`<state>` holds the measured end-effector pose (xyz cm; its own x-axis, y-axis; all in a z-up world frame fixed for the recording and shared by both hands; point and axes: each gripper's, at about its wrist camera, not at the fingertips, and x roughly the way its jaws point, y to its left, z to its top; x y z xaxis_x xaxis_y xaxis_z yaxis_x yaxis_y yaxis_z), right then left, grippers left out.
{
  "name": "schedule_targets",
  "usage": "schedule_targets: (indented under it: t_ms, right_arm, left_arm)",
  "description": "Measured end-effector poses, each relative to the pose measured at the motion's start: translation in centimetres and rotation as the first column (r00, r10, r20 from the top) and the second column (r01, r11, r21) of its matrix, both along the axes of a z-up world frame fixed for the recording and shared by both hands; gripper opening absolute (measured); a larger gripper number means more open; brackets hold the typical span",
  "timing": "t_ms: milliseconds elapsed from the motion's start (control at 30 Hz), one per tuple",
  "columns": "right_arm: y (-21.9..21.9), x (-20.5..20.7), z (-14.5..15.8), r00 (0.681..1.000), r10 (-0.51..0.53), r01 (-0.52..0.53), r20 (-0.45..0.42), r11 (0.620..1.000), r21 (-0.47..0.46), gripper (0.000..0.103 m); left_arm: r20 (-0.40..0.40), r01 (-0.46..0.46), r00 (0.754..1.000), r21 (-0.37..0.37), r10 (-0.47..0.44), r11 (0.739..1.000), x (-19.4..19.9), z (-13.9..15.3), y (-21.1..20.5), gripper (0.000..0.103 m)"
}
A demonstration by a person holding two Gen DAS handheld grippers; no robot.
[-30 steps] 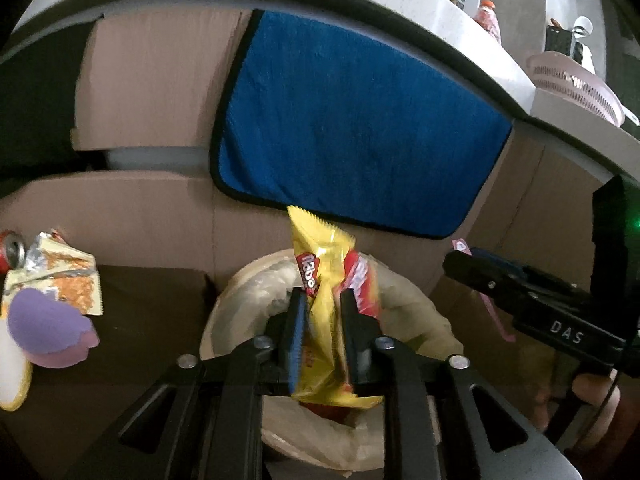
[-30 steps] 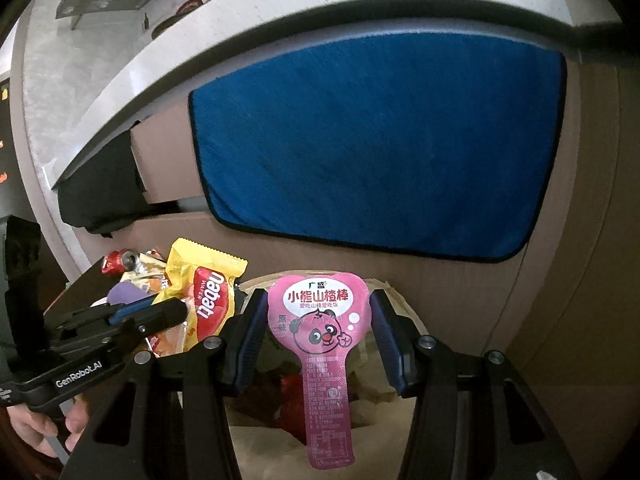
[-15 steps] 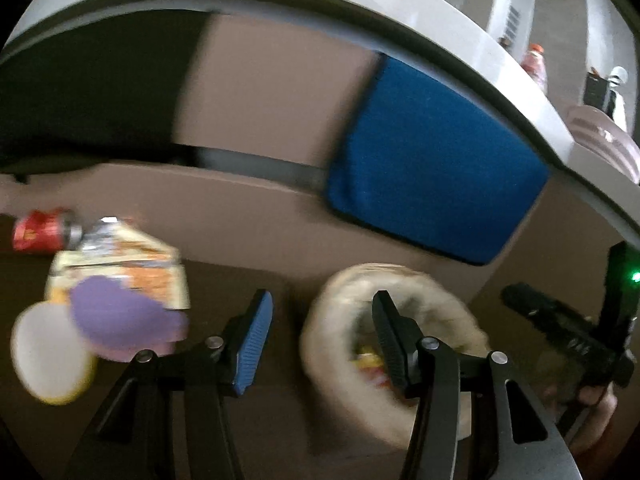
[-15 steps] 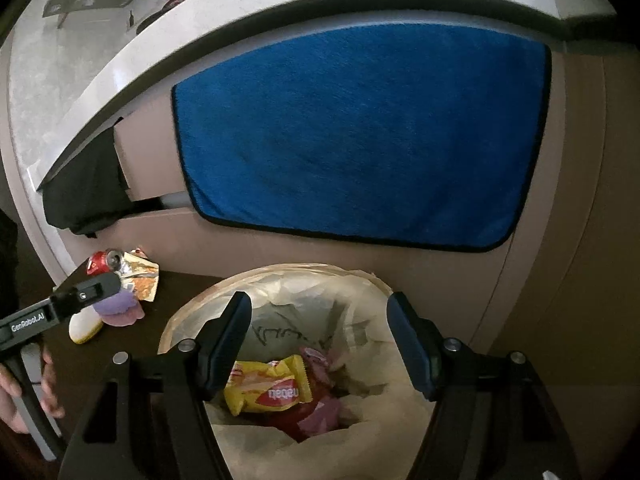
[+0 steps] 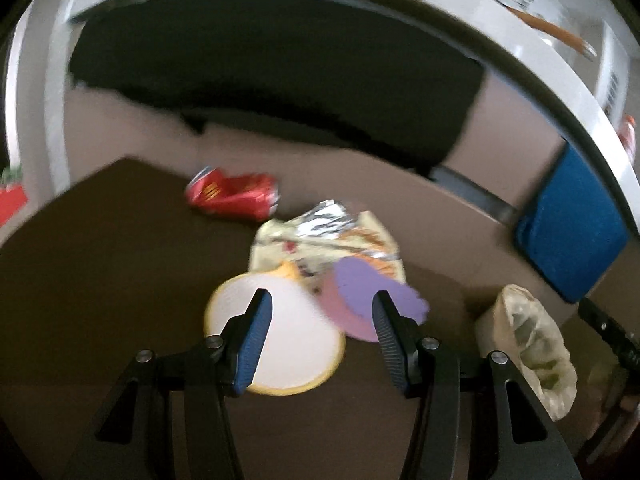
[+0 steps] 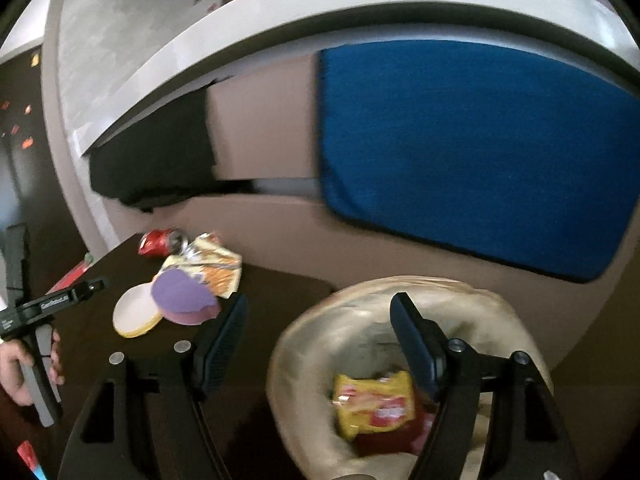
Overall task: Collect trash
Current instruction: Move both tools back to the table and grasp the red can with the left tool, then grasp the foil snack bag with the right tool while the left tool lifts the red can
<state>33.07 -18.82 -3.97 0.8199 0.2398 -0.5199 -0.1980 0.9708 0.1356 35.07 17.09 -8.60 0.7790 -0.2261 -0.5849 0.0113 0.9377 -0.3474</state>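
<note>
My left gripper [image 5: 320,320] is open and empty, just above a white lid with a yellow rim [image 5: 280,344] and a purple lid [image 5: 368,296] on the dark table [image 5: 100,272]. Behind them lie a foil snack wrapper [image 5: 328,236] and a crushed red can [image 5: 232,196]. My right gripper [image 6: 318,334] is open and empty over the rim of the lined bin [image 6: 312,352], which holds a yellow snack packet [image 6: 372,404]. The bin also shows in the left wrist view [image 5: 528,344]. The right wrist view shows the white lid [image 6: 134,316], purple lid [image 6: 184,296], wrapper [image 6: 212,268] and can [image 6: 160,242].
A blue towel [image 6: 472,152] and a black cloth [image 6: 156,168] hang over the cabinet front under a white counter edge [image 6: 240,28]. The left handheld gripper [image 6: 32,312] with the hand shows at the left of the right wrist view.
Both grippers let go of their packets into the bin and opened. The left gripper swung left to the lids on the table. The right gripper shifted left over the bin's rim.
</note>
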Motion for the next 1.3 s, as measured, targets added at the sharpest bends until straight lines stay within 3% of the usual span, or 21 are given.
schedule_targets:
  t_ms: [200,367,467,600,700,800,867,1033,1300]
  right_arm:
    - [3.8,1.8,-1.3,0.997,0.06,-0.061,-0.047,0.998,-0.019,0.071]
    - [6.5,3.4,-2.2,0.991,0.102,-0.106,-0.084,0.994,-0.035,0.071]
    - [7.3,3.9,-2.4,0.991,0.105,-0.108,-0.085,0.994,-0.028,0.071]
    - [8.0,5.0,-3.3,0.988,0.107,-0.108,-0.114,0.994,-0.002,0.071]
    - [8.3,5.5,-4.1,0.986,0.106,-0.107,-0.132,0.994,0.001,0.071]
    - [8.1,5.6,-4.8,0.983,0.105,-0.104,-0.152,0.994,0.009,0.071]
    - [7.9,5.5,-5.0,0.982,0.106,-0.107,-0.153,0.994,0.002,0.071]
    - [7.8,6.6,-5.5,0.98,0.104,-0.1,-0.167,0.994,0.033,0.071]
    - [10.8,8.1,-5.7,0.969,0.158,-0.159,-0.191,0.987,0.014,0.071]
  left_arm:
    - [-0.04,0.05,0.998,-0.019,-0.051,0.999,0.9,-1.7,2.5,0.053]
    - [-0.001,0.037,0.999,0.006,-0.037,0.999,4.0,-0.3,3.2,0.053]
    - [0.017,0.048,0.999,0.044,-0.049,0.998,6.9,0.4,3.0,0.053]
    - [0.052,-0.025,0.999,0.204,0.015,0.979,11.2,0.5,1.7,0.053]
    - [0.049,-0.043,0.998,0.245,0.032,0.969,13.7,0.8,1.7,0.053]
    - [0.058,-0.085,0.996,0.221,0.074,0.972,15.5,1.6,4.0,0.053]
    - [0.023,-0.079,0.997,0.219,0.075,0.973,16.5,1.2,6.0,0.053]
    - [-0.049,-0.055,0.996,0.229,0.068,0.972,18.7,-1.5,8.3,0.053]
    - [-0.152,-0.092,0.982,0.139,0.113,0.986,21.8,-4.9,9.6,0.053]
